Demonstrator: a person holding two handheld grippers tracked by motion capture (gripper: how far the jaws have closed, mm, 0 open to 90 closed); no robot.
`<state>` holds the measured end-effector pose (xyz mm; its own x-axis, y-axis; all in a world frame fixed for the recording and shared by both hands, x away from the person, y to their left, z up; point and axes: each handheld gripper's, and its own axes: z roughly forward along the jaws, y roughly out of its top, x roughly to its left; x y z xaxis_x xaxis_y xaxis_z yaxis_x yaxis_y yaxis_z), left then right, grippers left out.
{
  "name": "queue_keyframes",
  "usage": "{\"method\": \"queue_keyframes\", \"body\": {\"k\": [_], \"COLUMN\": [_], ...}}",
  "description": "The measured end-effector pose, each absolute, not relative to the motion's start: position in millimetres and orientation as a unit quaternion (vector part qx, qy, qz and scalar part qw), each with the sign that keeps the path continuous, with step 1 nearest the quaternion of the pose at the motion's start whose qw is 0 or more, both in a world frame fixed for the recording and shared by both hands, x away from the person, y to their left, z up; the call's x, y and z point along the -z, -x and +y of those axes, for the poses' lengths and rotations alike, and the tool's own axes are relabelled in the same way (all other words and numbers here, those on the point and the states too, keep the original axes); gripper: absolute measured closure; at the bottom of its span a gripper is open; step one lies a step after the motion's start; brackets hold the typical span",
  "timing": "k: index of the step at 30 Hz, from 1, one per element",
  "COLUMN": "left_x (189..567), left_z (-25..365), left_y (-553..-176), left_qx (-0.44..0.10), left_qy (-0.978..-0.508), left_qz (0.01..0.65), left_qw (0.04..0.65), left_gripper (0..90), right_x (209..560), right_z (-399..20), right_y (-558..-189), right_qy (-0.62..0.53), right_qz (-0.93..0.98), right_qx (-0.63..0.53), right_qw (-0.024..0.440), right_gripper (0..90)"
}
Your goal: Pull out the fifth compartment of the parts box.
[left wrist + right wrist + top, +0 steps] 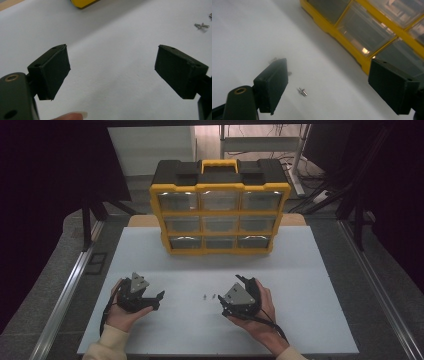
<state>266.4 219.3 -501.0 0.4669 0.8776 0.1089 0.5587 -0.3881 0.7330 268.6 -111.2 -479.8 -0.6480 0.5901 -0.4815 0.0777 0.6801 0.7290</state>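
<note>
The left gripper (pixel 159 299) rests low over the white table (pixel 300 320) in the person's left hand (pixel 122 312), its jaws spread wide with nothing between them; in the left gripper view (pixel 112 68) only bare tabletop lies in the gap, and a fingertip (pixel 72 116) shows at the bottom edge. The right gripper (pixel 240 281), cradled in the right hand (pixel 260 312), is likewise wide open and holds nothing. In the right gripper view (pixel 327 82) a small metal screw (pixel 303 91) lies on the table between the jaws, touching neither, with another (pixel 289 73) just behind the left jaw. From above, these small screws (pixel 208 296) lie between the two grippers, nearer the right one. Farther back stands a yellow and black parts organizer (pixel 220 207), upright, its nine clear drawers (pixel 220 224) facing the person and all shut.
</note>
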Motion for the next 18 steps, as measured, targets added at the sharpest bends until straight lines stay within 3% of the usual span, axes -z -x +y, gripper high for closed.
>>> {"method": "queue_keyframes", "body": {"k": [18], "left_x": [501.8], "left_z": [219.4], "left_y": [-266.6], "left_qx": [-0.251], "left_qy": [-0.797], "left_qz": [0.451], "left_qw": [0.314], "left_gripper": [13.6], "right_x": [476.2], "right_z": [-100.6], "right_y": [-263.7], "right_qy": [-0.145], "right_qz": [0.839], "right_qx": [-0.300], "right_qw": [0.430], "right_gripper": [17.2]}}
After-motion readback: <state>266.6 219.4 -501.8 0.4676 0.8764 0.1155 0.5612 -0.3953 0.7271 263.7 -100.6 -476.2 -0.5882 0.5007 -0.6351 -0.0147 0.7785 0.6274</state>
